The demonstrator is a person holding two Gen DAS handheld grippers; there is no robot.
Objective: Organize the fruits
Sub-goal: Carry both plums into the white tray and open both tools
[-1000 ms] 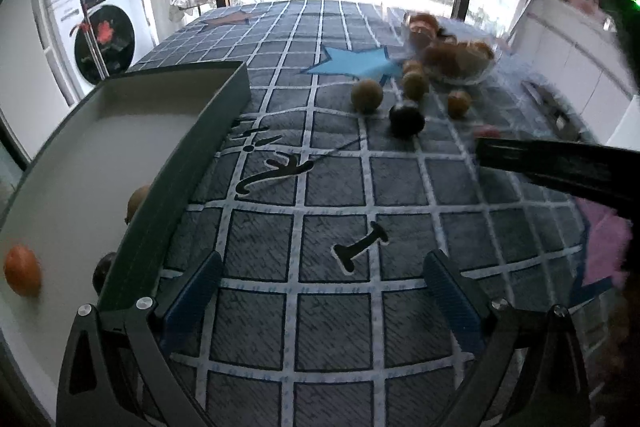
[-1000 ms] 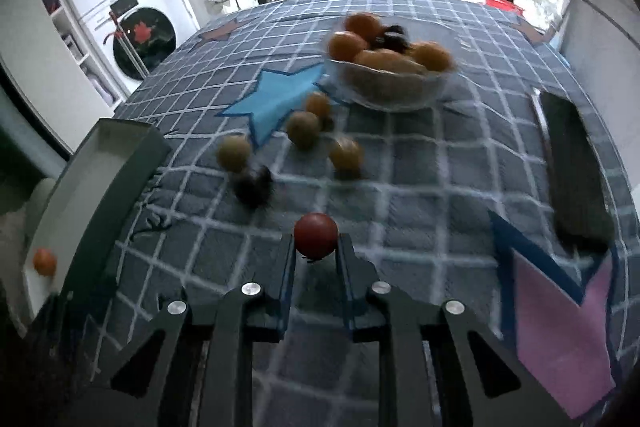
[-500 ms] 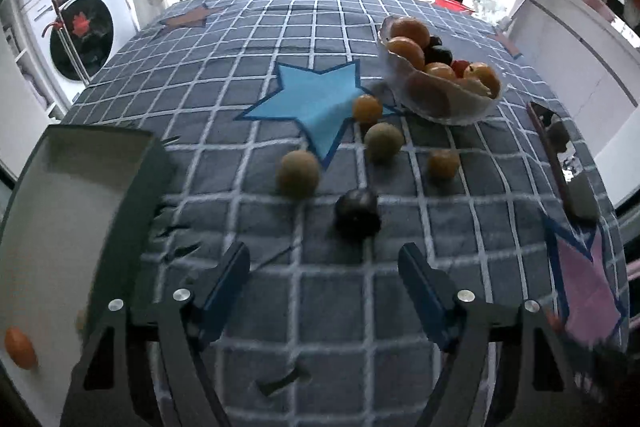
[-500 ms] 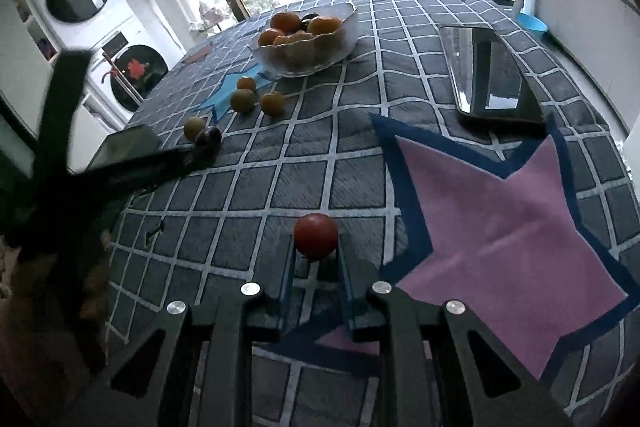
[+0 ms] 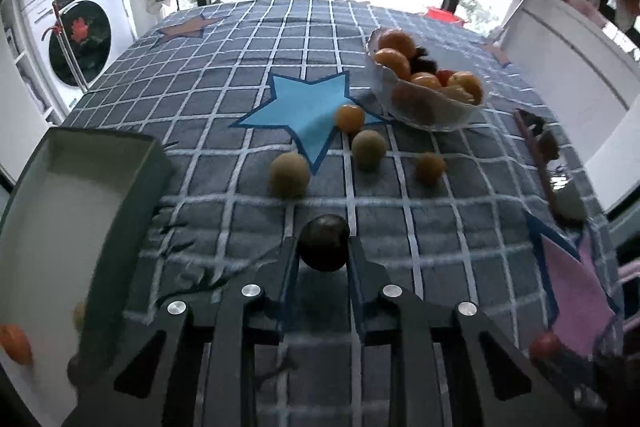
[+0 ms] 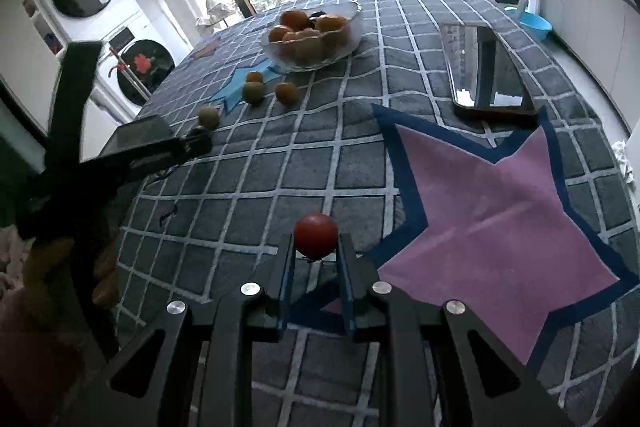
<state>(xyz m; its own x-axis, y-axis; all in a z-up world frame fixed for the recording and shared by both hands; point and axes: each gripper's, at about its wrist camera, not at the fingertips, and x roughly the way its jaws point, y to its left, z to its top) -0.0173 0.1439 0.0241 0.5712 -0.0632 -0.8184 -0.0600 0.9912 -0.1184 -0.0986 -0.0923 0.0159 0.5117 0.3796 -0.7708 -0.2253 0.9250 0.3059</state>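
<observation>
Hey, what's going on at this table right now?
Someone is sorting fruit with two handheld grippers. The left gripper is closed on a dark plum; the right gripper holds a red fruit. Four small fruits lie loose beside the glass bowl, and the box already holds a few.
</observation>
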